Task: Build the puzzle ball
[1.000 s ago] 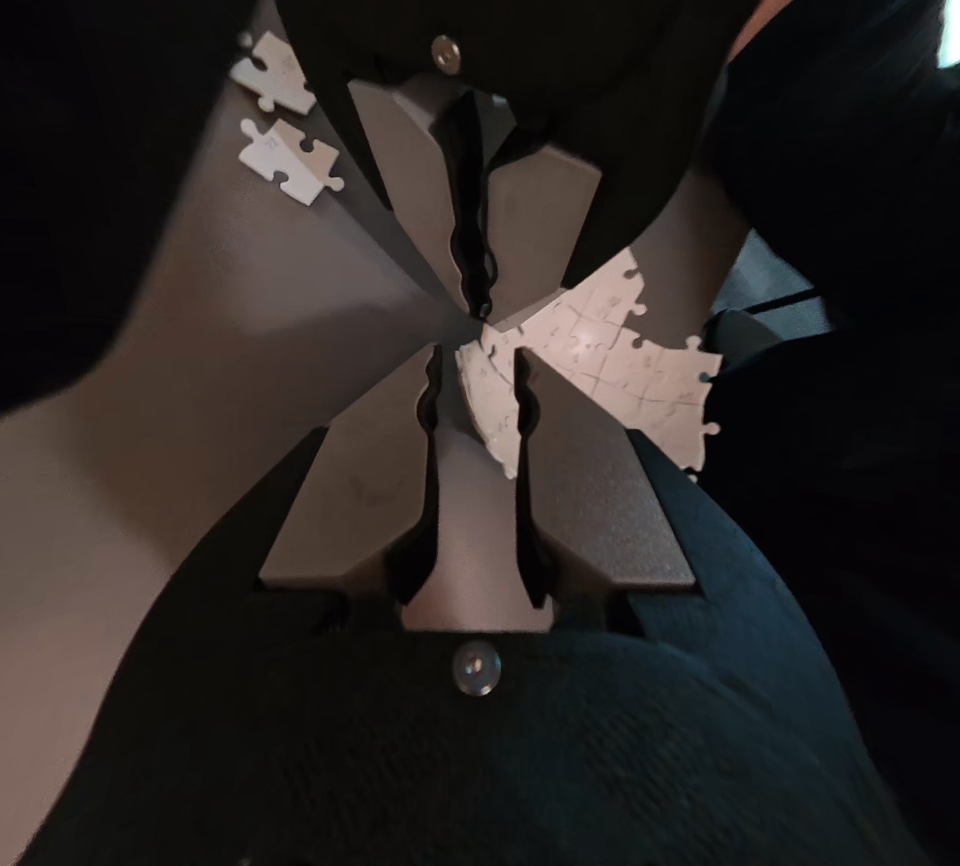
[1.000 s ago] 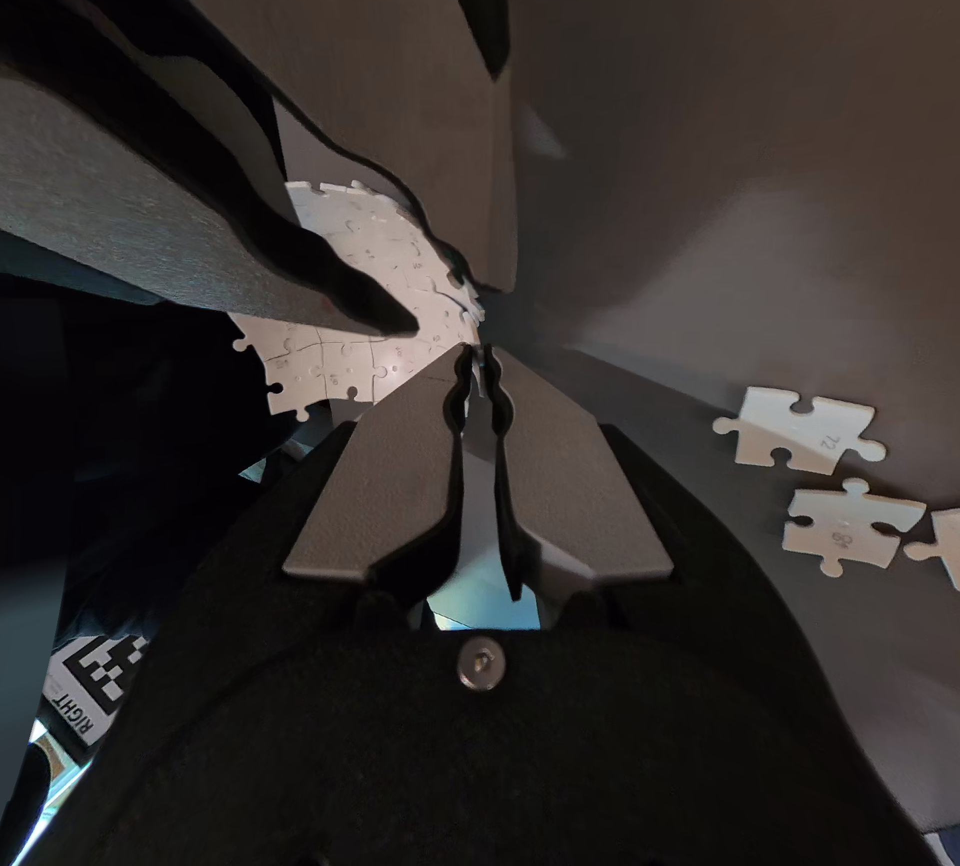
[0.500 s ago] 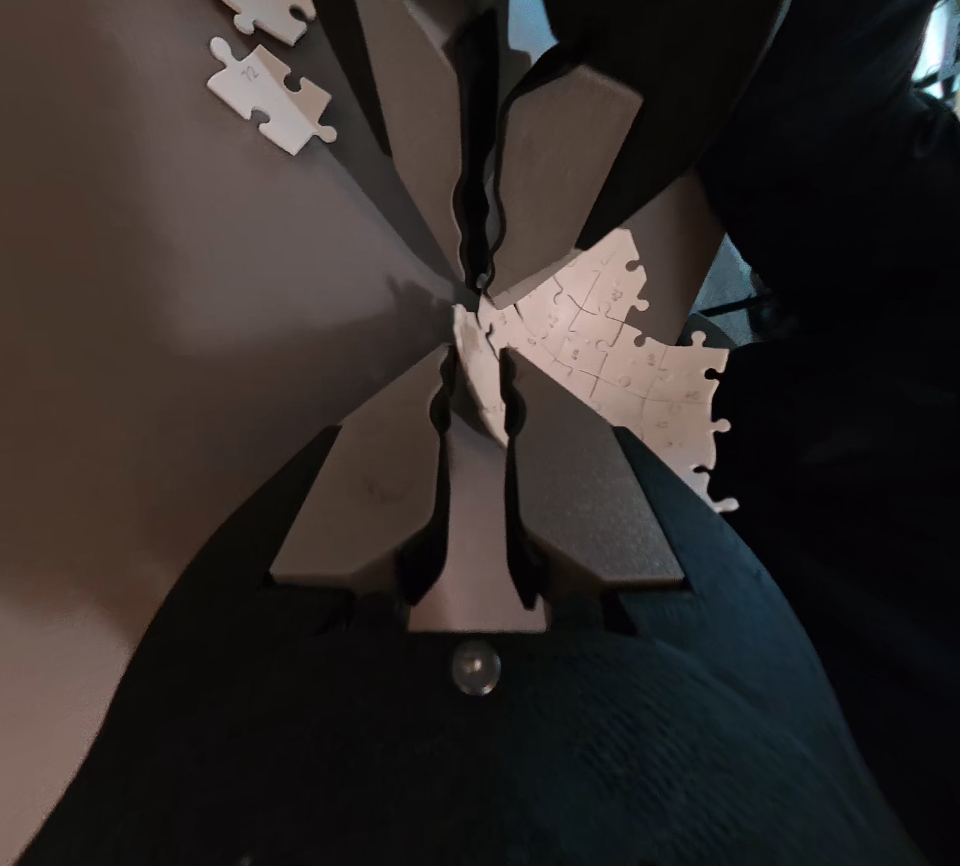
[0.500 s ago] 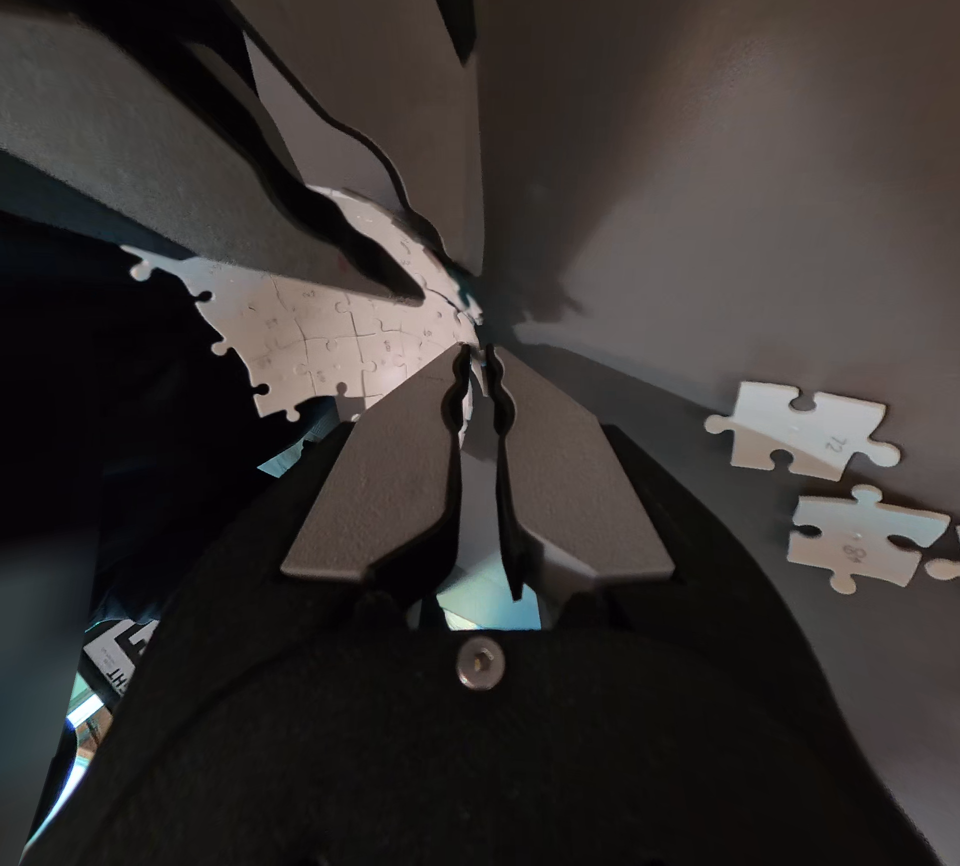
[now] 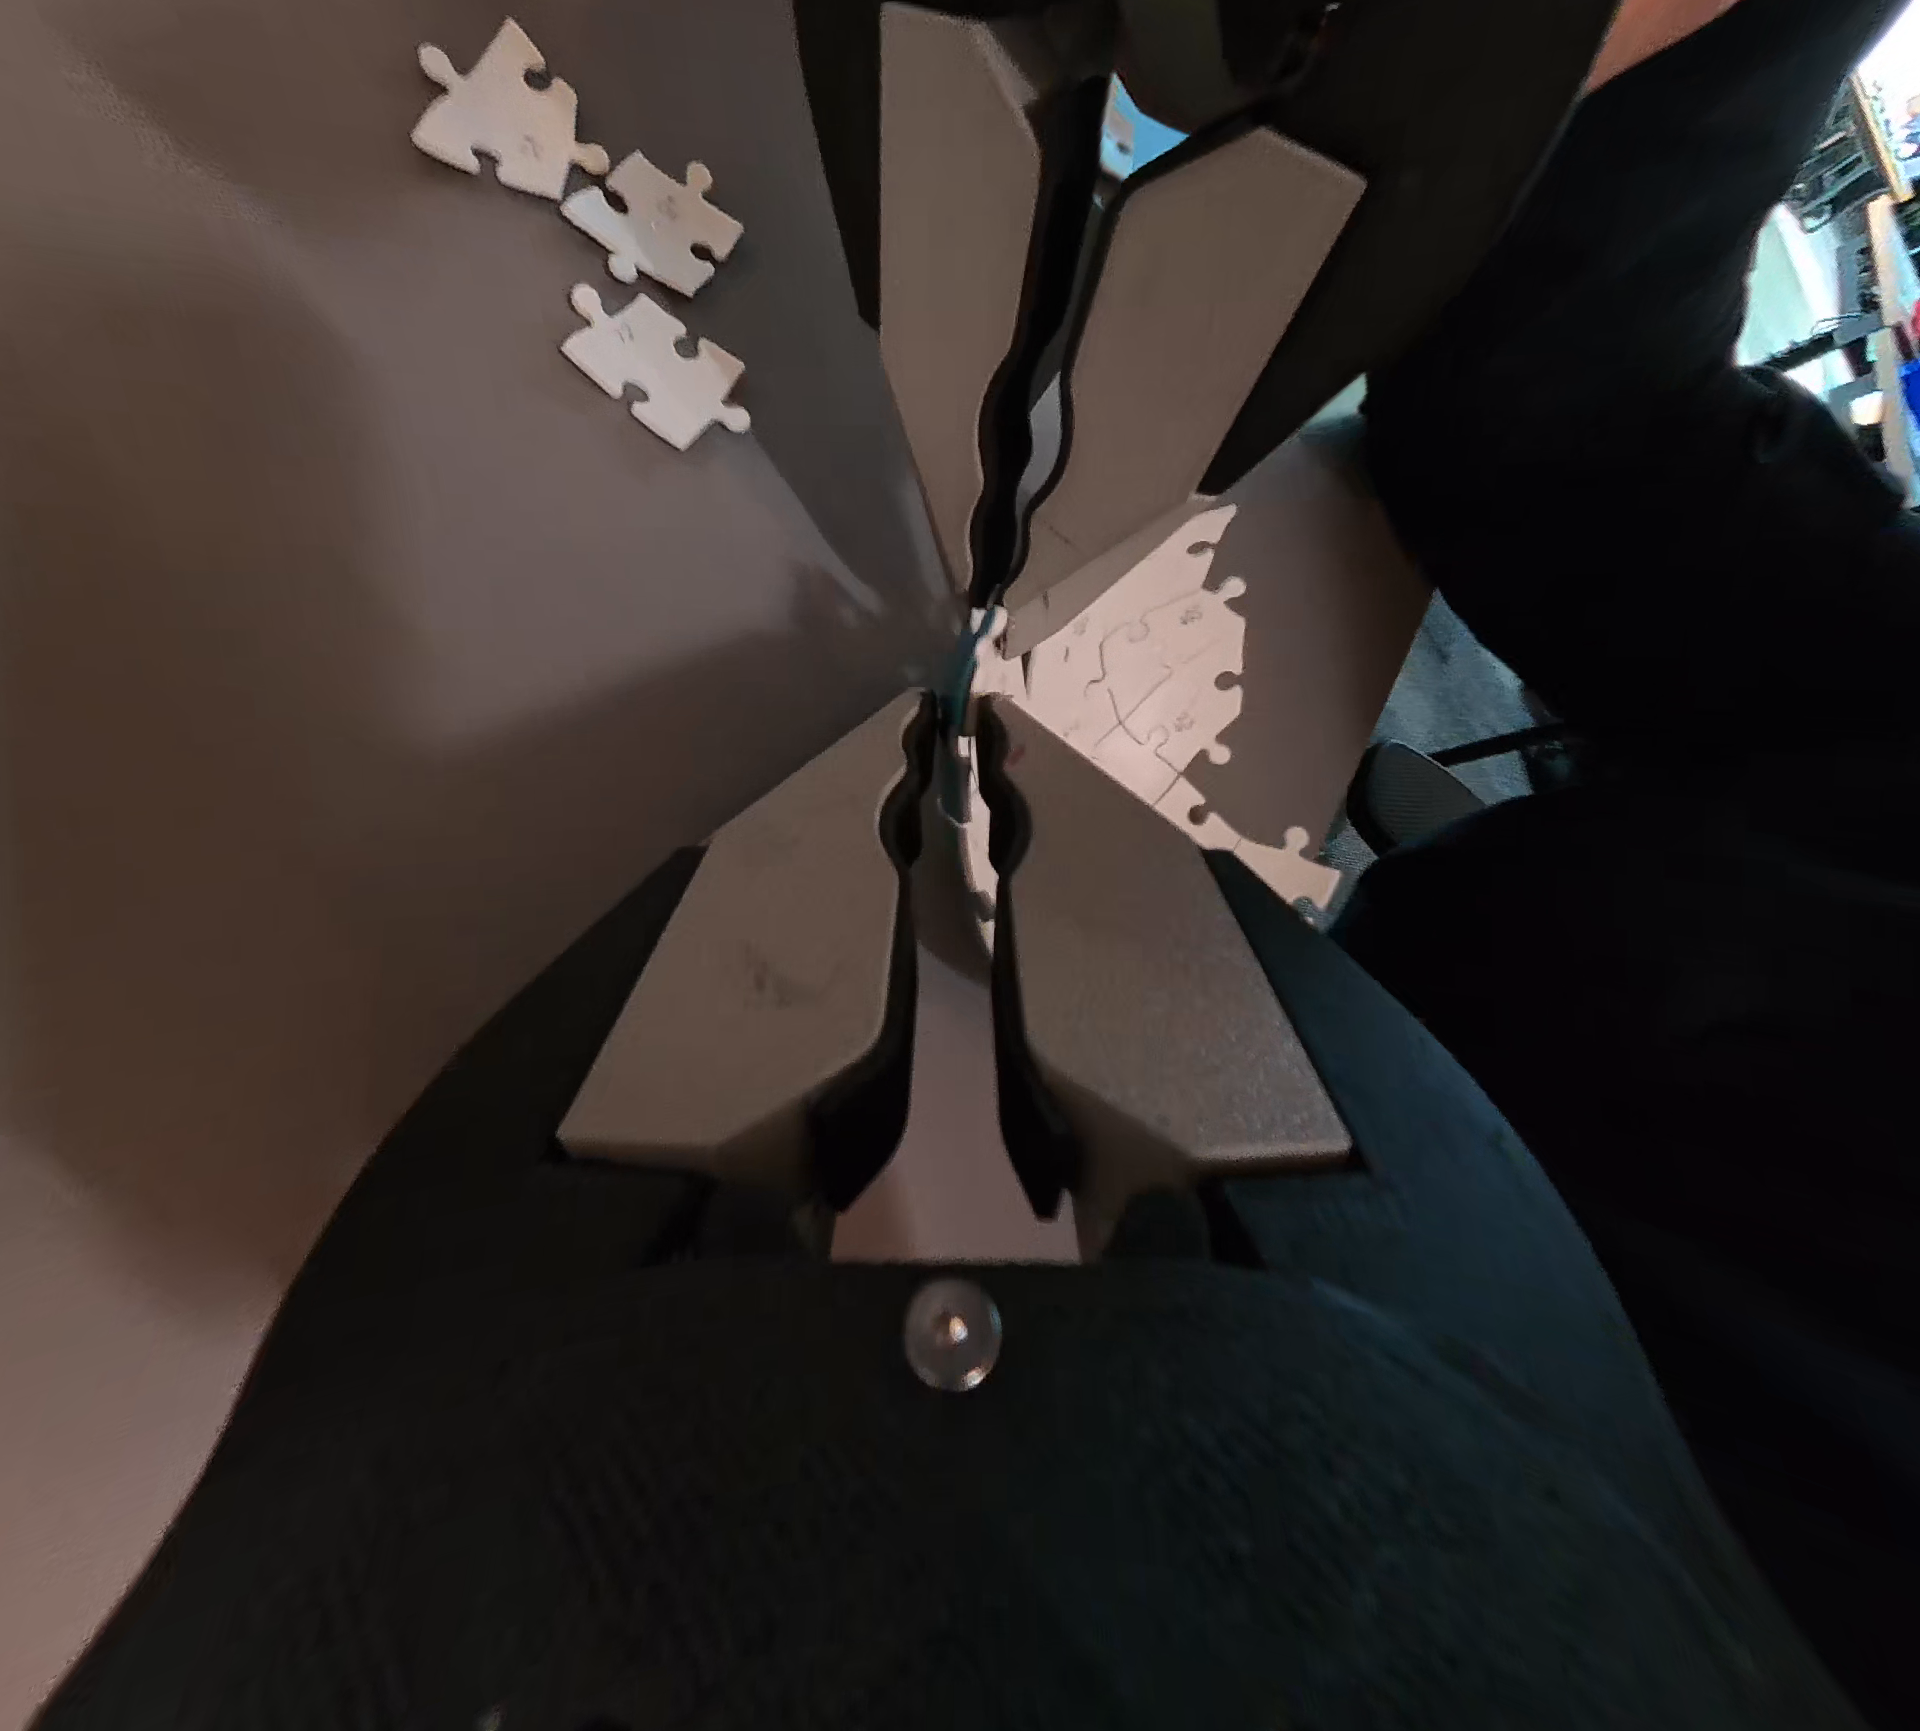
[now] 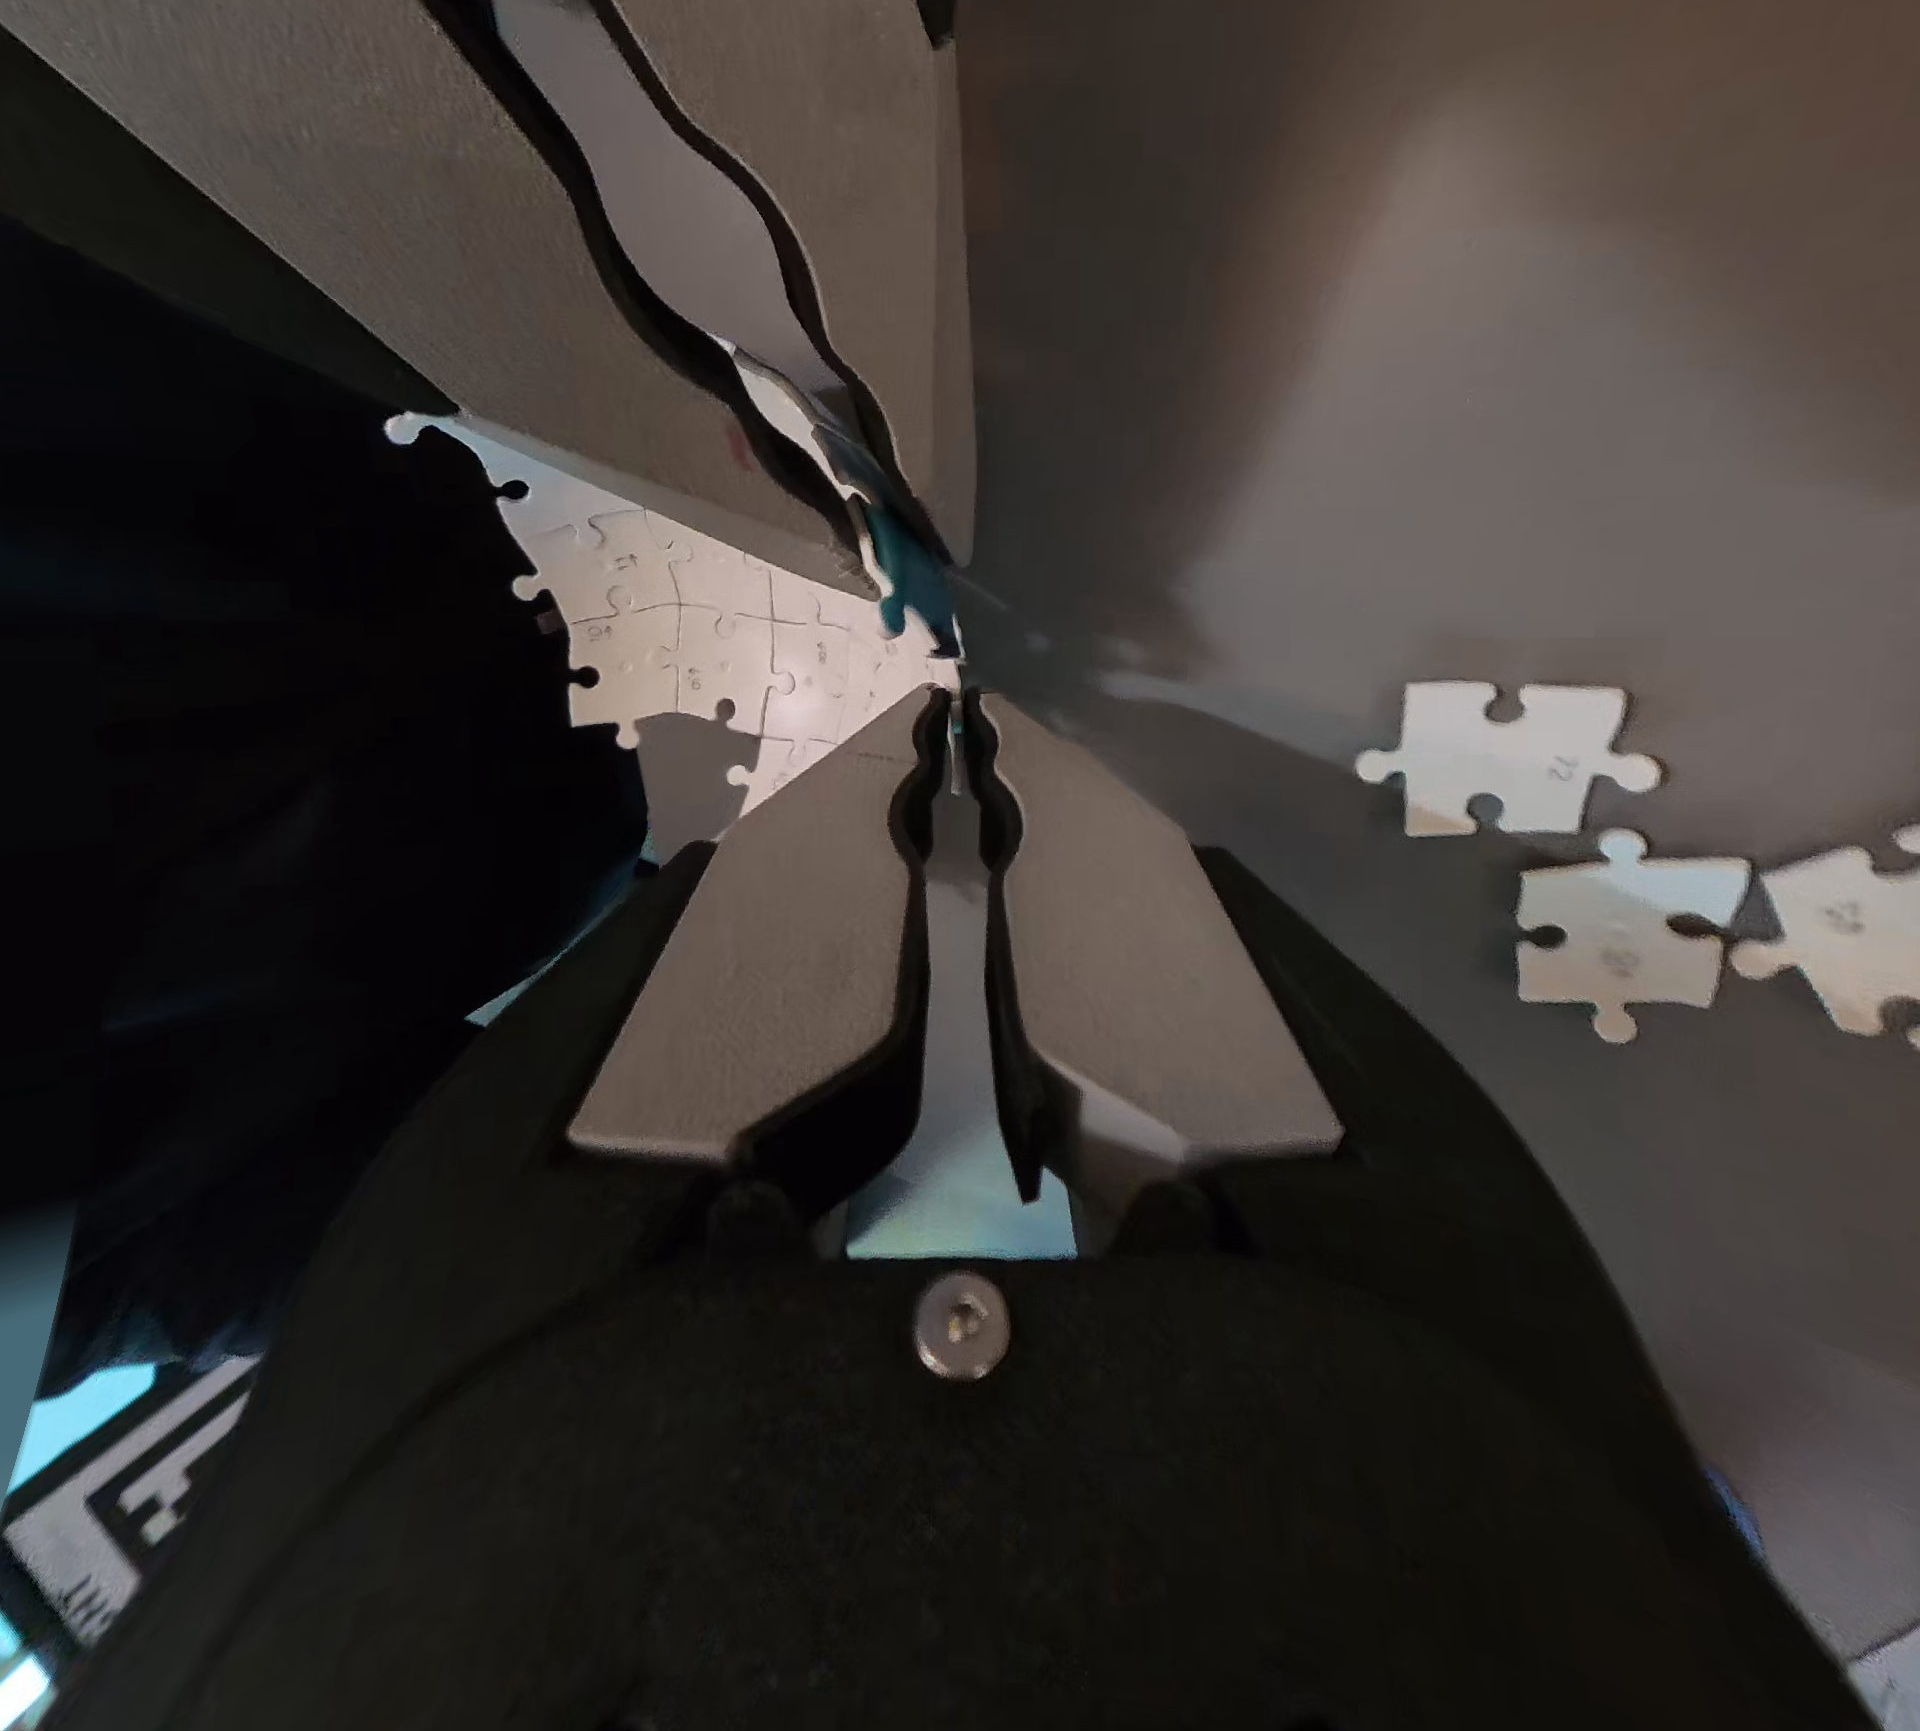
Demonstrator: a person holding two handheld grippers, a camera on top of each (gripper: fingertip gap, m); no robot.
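- The curved white shell of joined puzzle pieces [image 5: 1153, 684], the part-built ball, hangs above the grey table [image 5: 312, 642], its long edge running right of both tips.
- The left gripper [image 5: 951, 725] is clamped on the shell's rim.
- The right gripper [image 6: 954, 725], tip to tip opposite, pinches a thin piece edge right at that rim; both are equally near.
- Three loose white pieces [image 5: 582, 237] lie well apart on the table.

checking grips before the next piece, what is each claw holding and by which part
Both claws pinch the curved assembled puzzle section by the same narrow corner: the left claw from one side, the right claw from the opposite side.
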